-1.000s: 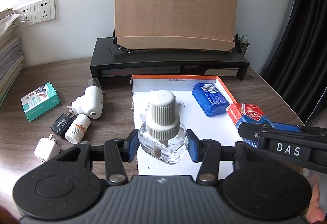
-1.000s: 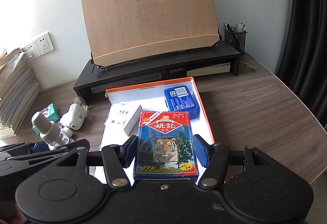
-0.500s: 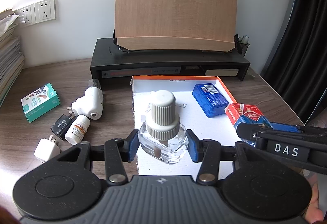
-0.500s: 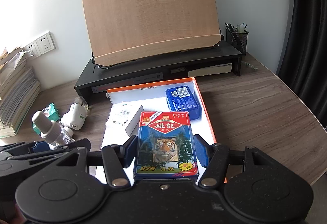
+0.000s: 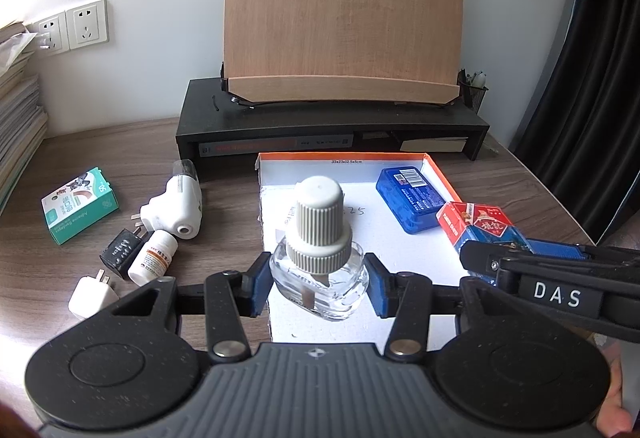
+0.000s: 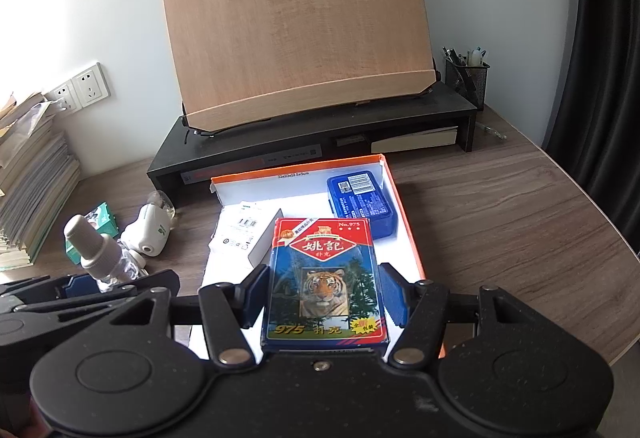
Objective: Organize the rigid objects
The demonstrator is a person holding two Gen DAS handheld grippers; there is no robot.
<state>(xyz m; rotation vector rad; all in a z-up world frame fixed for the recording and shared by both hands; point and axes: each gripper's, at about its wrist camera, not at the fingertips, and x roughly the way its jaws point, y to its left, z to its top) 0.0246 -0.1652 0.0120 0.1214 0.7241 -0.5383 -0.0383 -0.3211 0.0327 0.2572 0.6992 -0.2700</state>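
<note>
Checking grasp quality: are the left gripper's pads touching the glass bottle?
Touching. The left wrist view shows both blue pads of the left gripper pressed against the glass bottle.

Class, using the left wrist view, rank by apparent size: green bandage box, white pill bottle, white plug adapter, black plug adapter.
1. green bandage box
2. white pill bottle
3. white plug adapter and black plug adapter look alike; unranked.

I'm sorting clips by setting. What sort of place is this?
Most likely a home or office study desk: a wooden book stand on a black monitor riser, a mesh pen holder, stacked papers and wall sockets along a wood-grain desktop.
</note>
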